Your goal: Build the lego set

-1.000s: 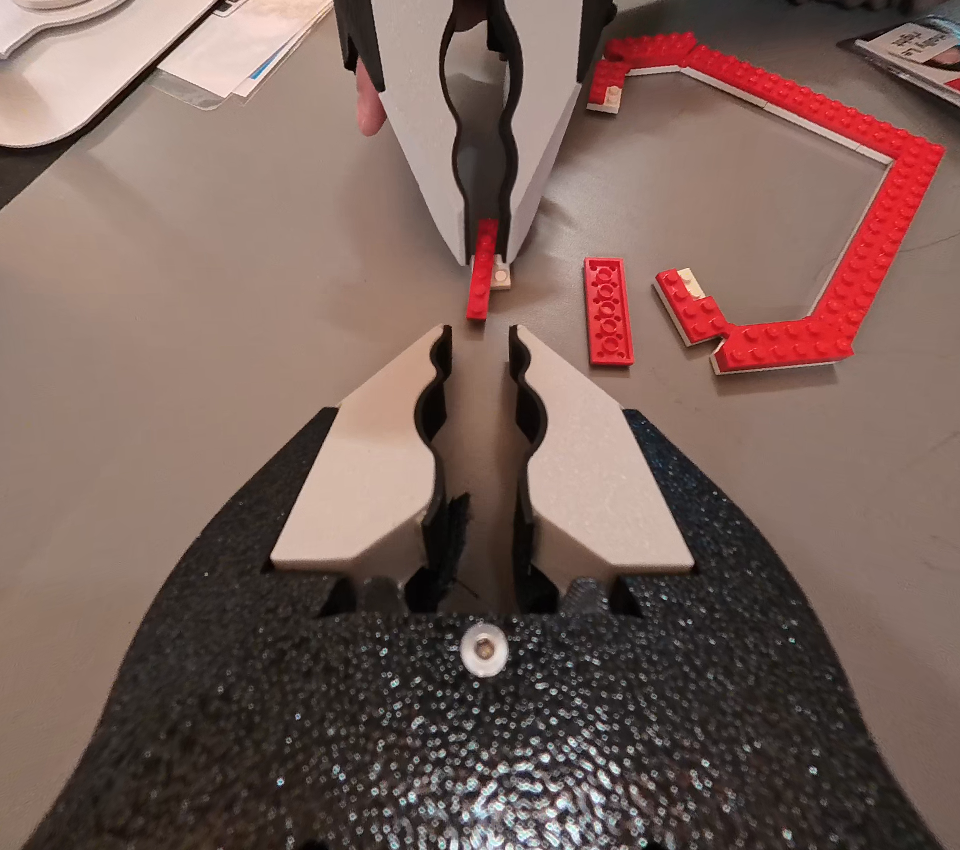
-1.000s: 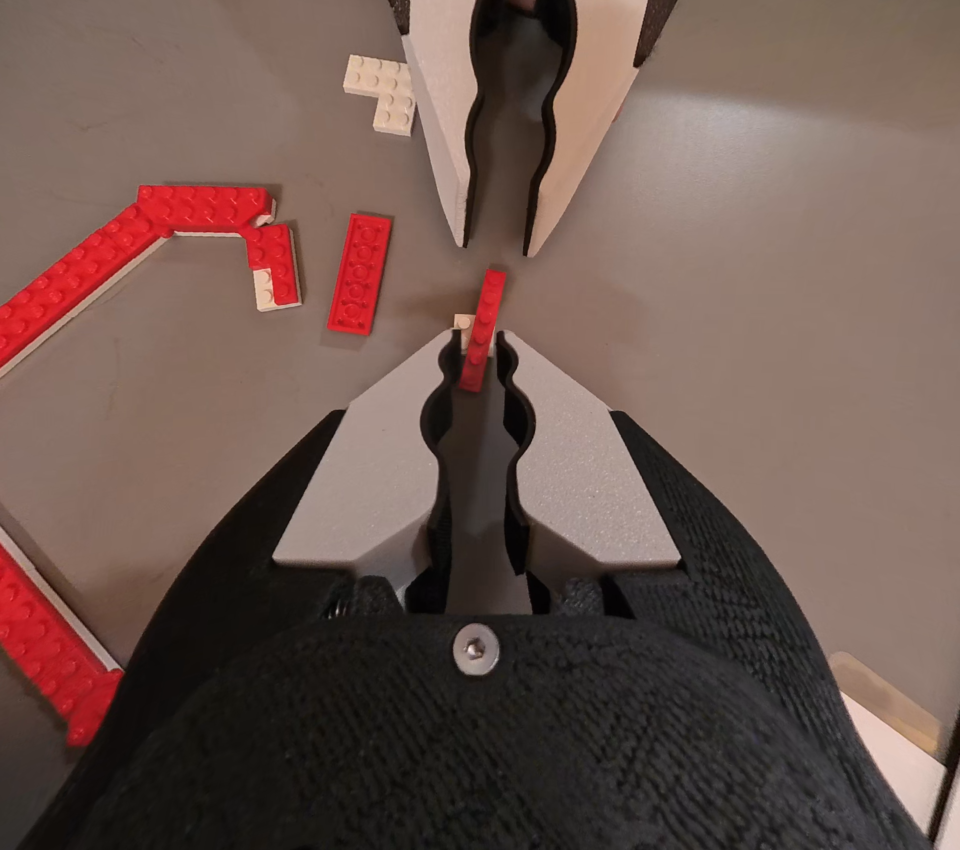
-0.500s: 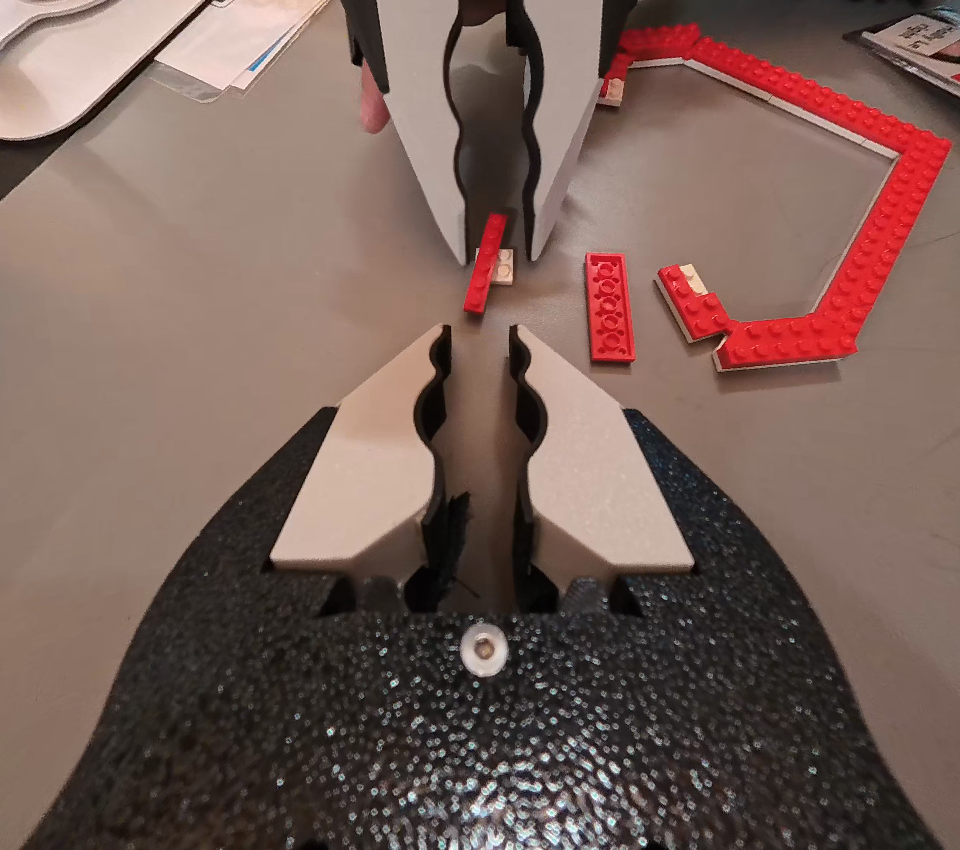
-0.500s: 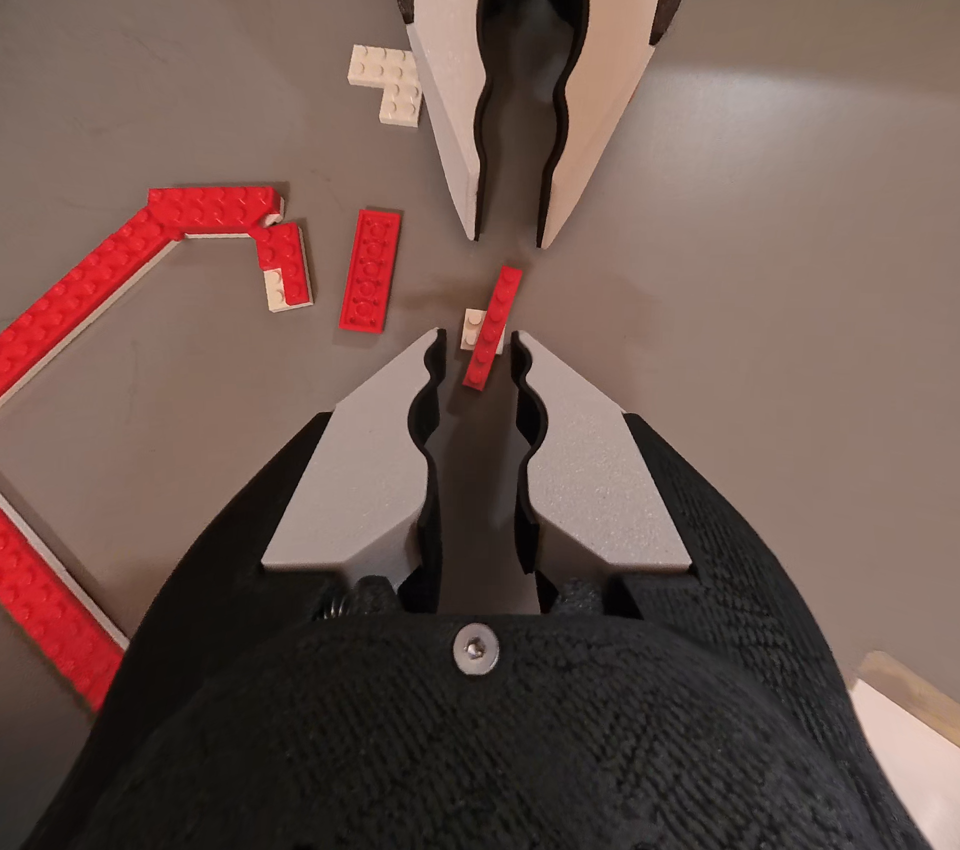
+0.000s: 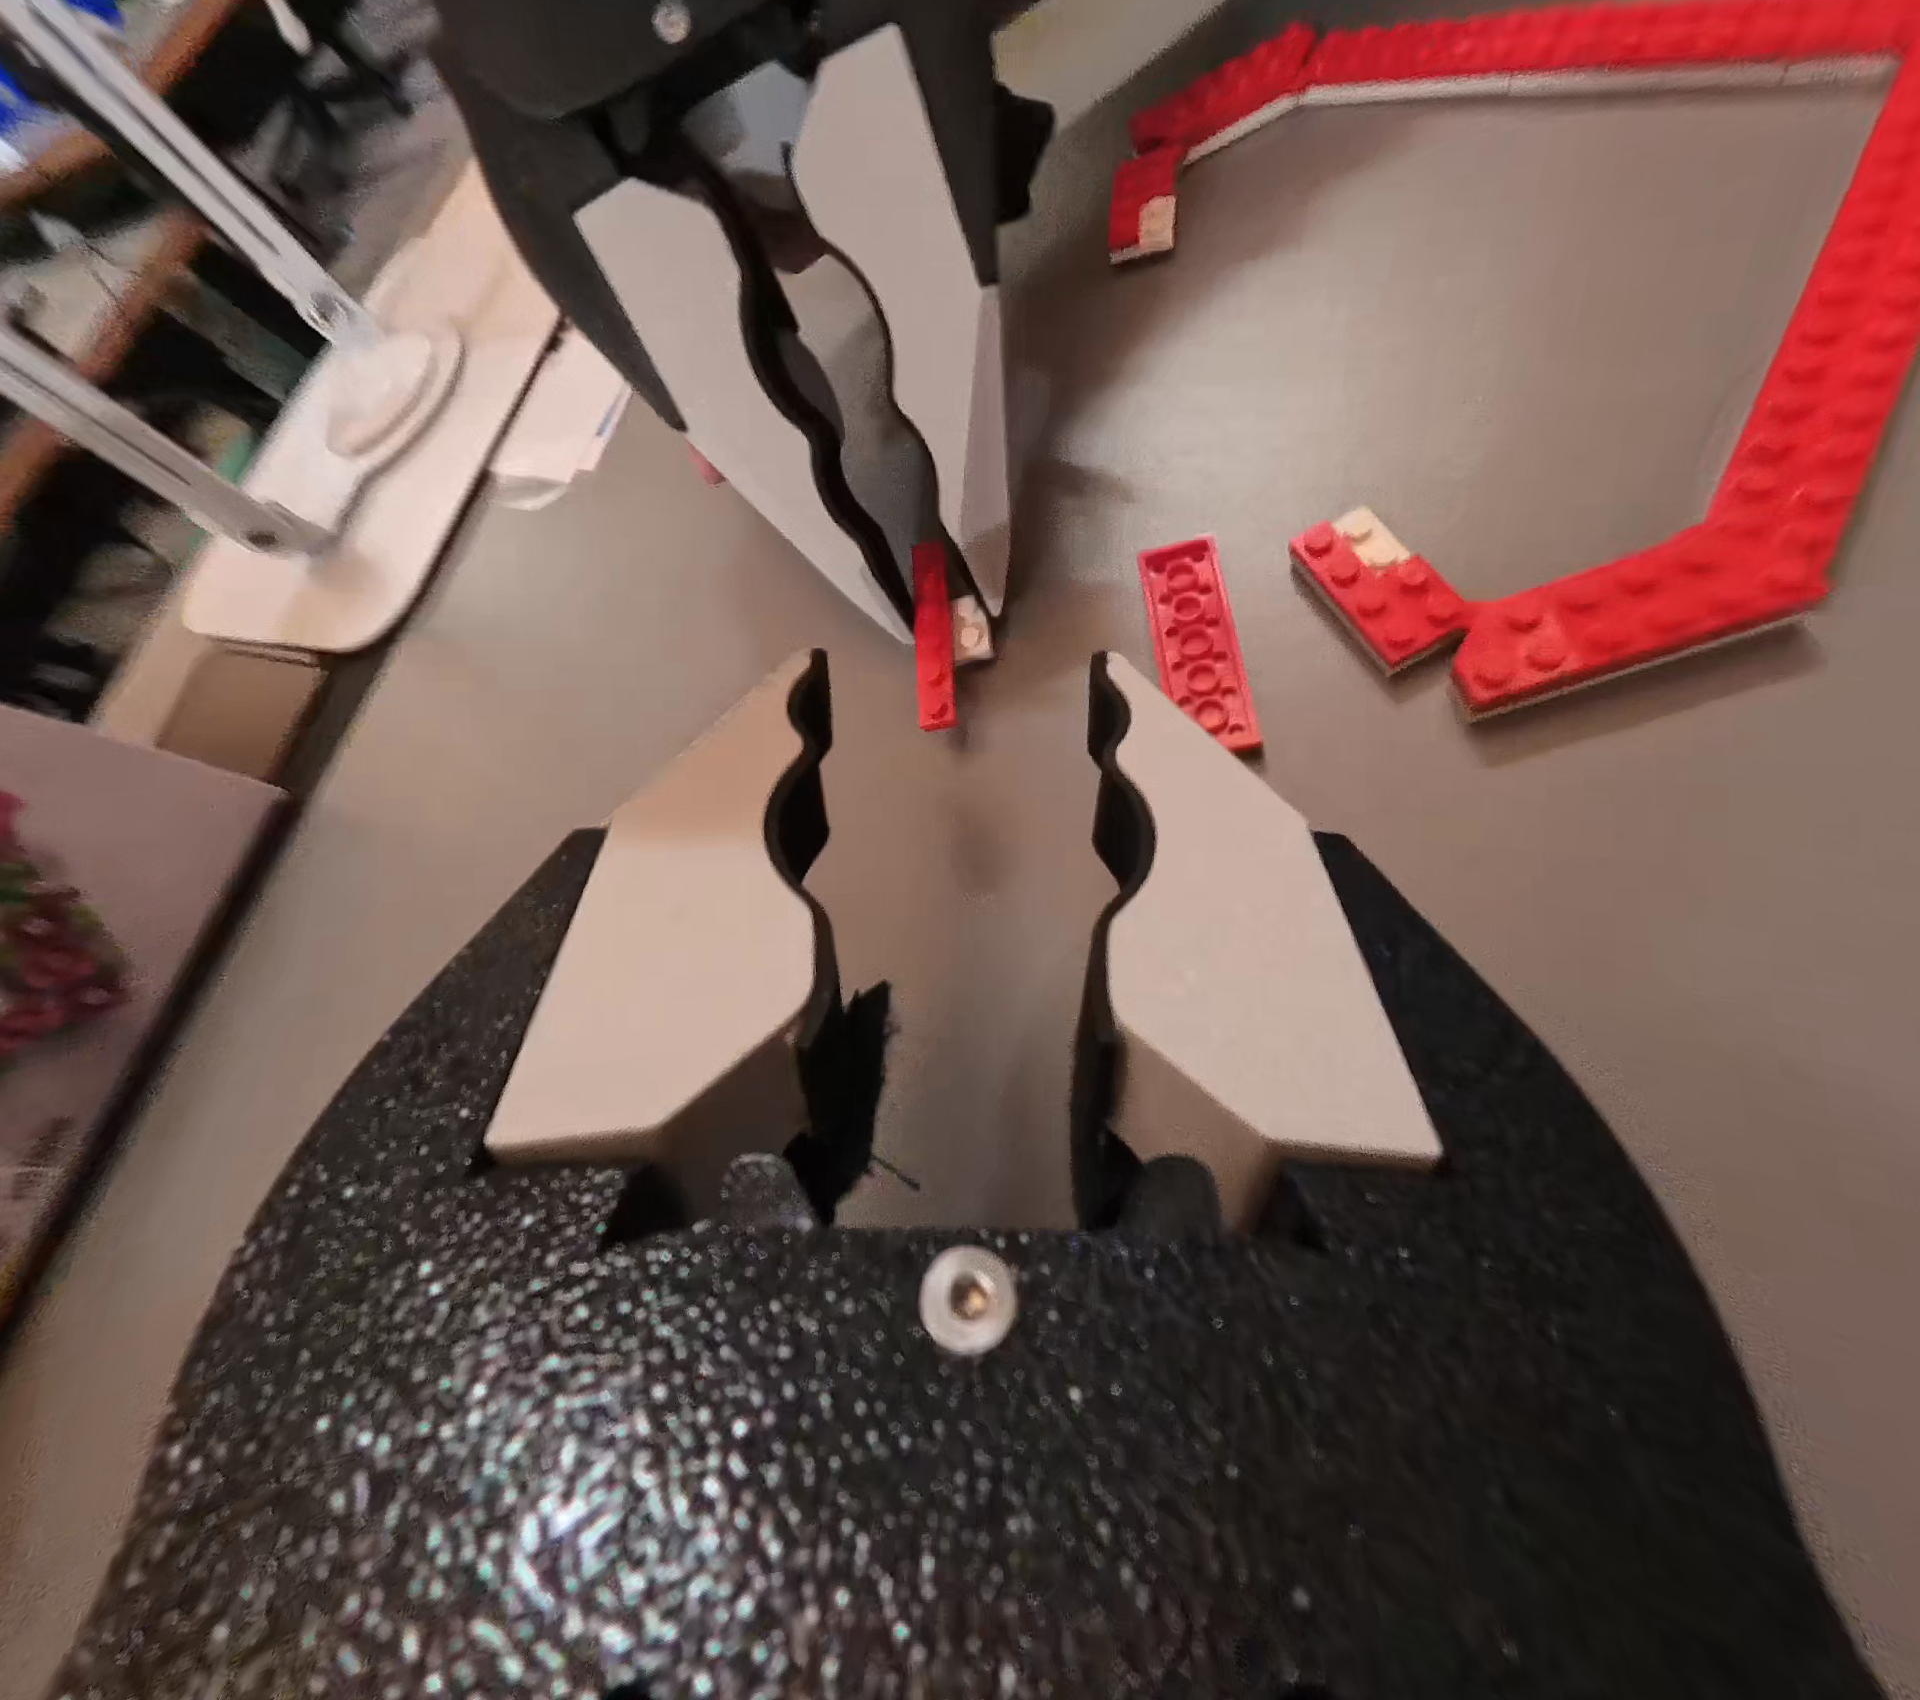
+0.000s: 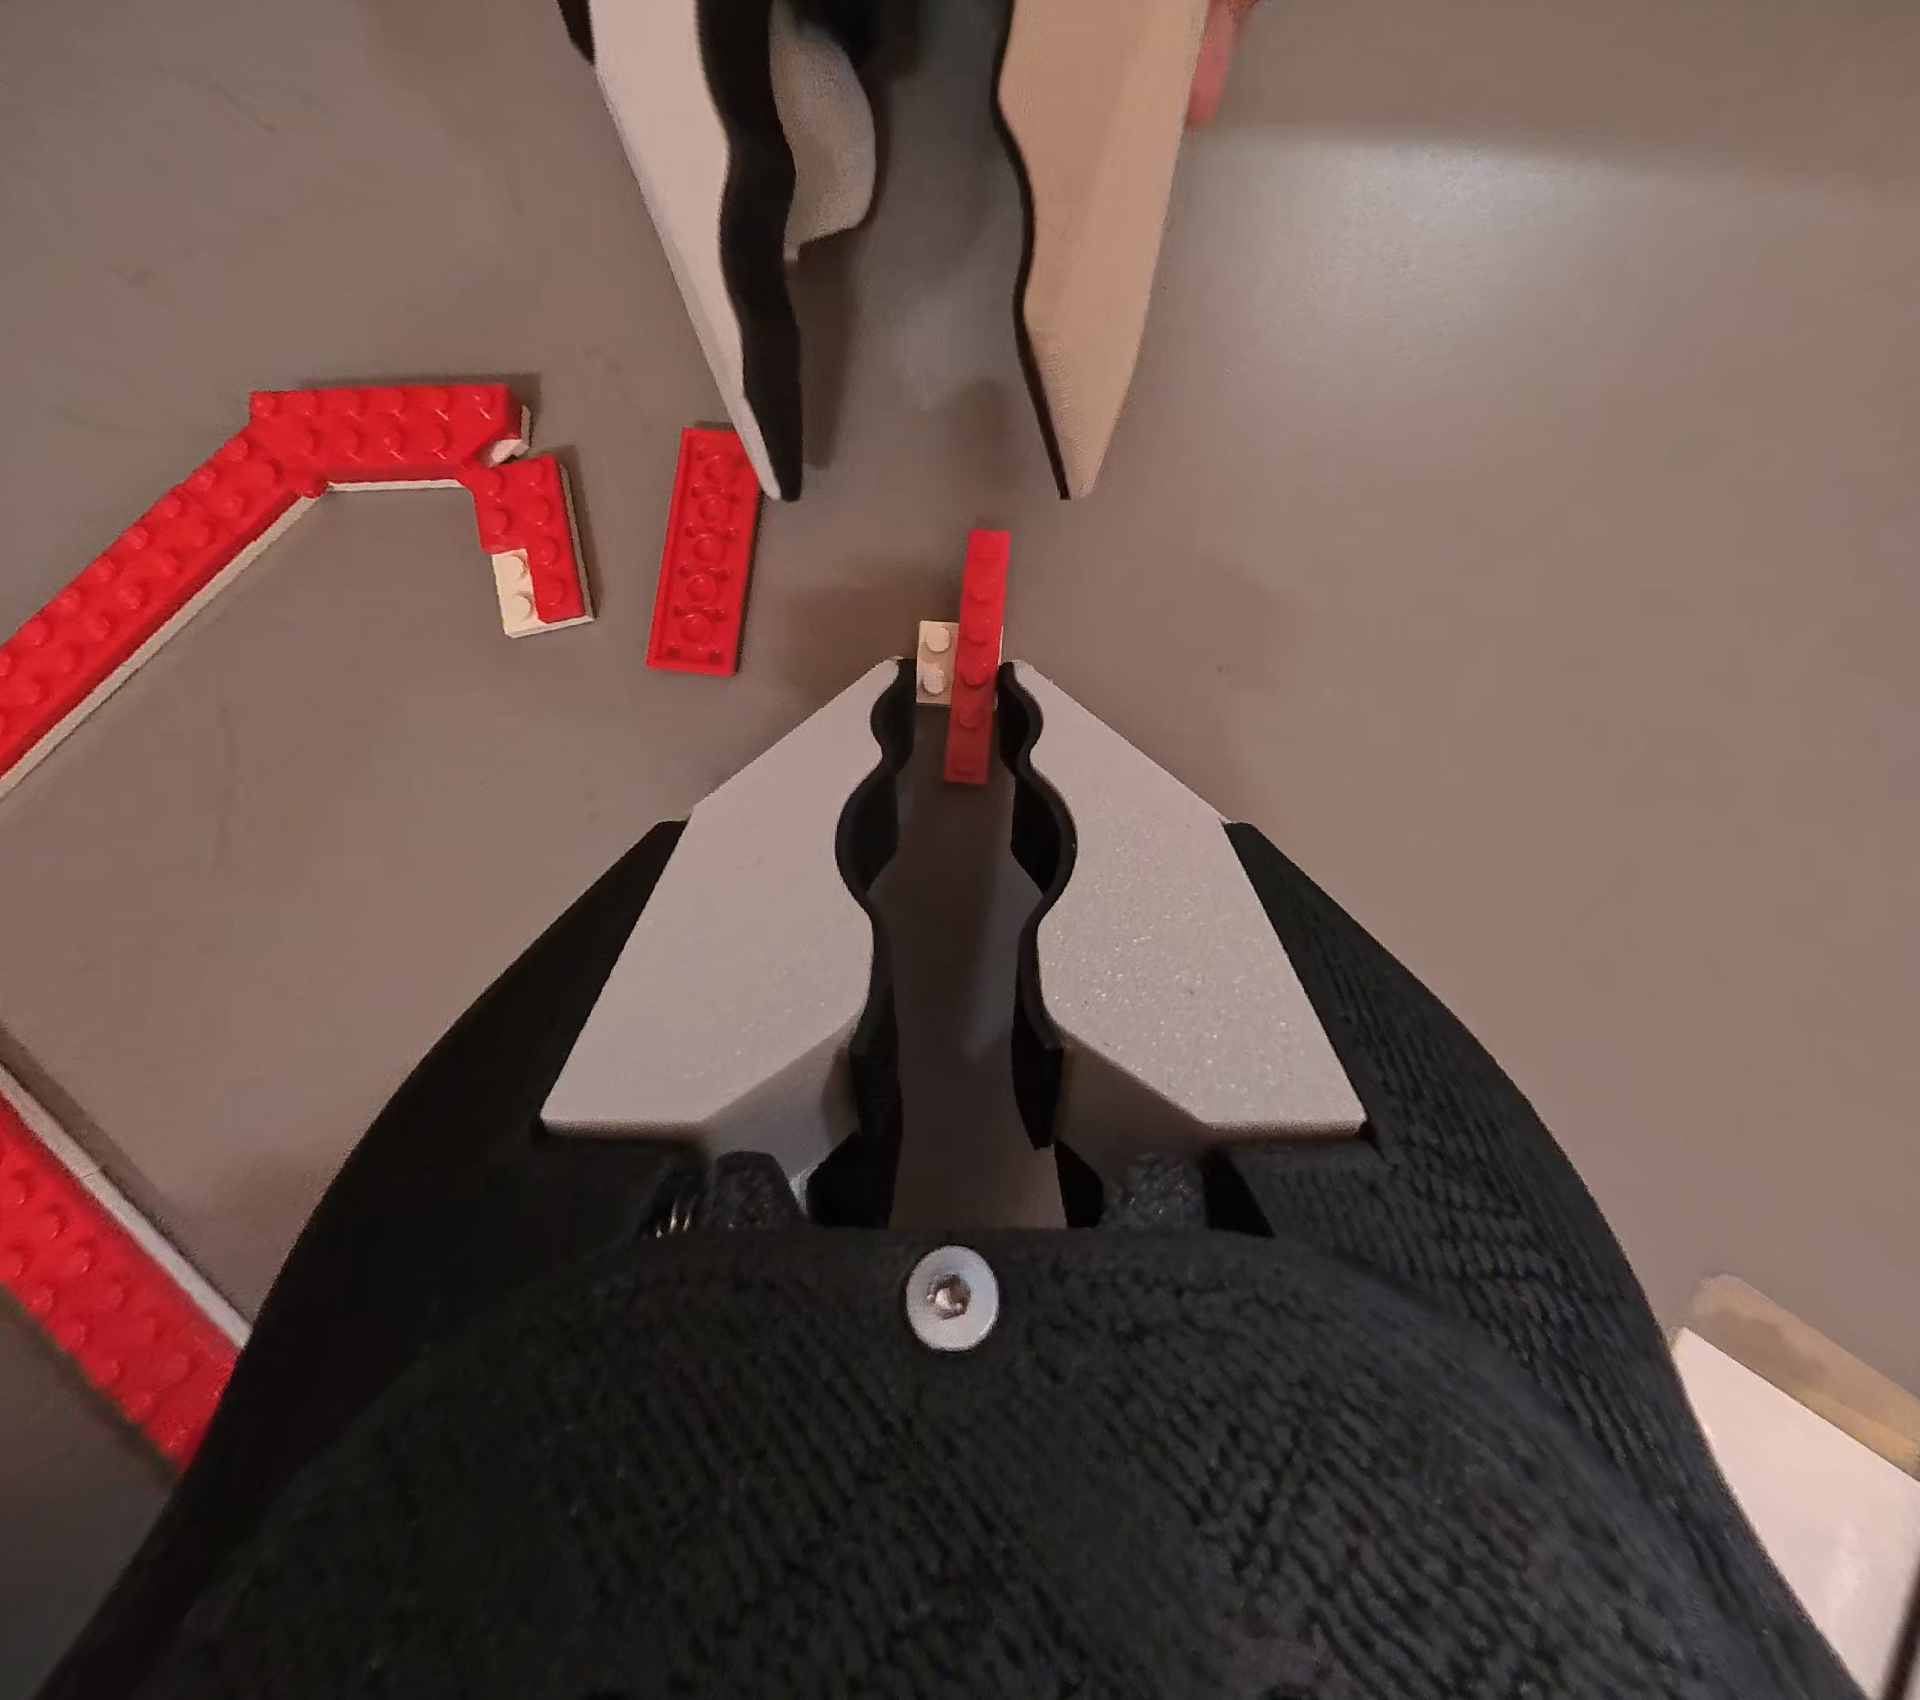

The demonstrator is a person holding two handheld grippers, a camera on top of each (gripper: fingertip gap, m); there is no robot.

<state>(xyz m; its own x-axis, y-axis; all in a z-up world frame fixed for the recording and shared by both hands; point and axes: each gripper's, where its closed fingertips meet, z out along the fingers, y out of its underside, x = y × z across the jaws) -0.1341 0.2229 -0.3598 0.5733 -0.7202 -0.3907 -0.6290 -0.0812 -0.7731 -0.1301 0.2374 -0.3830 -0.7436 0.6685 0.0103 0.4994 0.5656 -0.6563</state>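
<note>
My right gripper (image 6: 954,676) is shut on a narrow red plate (image 6: 980,642) held on edge, with a small tan piece (image 6: 935,661) stuck to its side. In the left wrist view this gripper (image 5: 951,601) comes in from the far side with the red plate (image 5: 933,663) and the tan piece (image 5: 974,627) low over the grey table (image 5: 1403,923). My left gripper (image 5: 961,674) is open and empty, with its tips just short of the plate. It faces me in the right wrist view (image 6: 925,492). A loose red plate (image 5: 1200,642) lies studs down beside them.
A large angular red frame on tan plates (image 5: 1787,445) lies to the right and shows at the left in the right wrist view (image 6: 156,549), beside the loose plate (image 6: 704,549). A white stand base and papers (image 5: 343,507) sit at the table's left edge. The tips of both grippers are at nearly the same place.
My right gripper let go of the narrow red plate half a second ago and has shut on it again. My left gripper's jaws have opened wider and its view has tilted.
</note>
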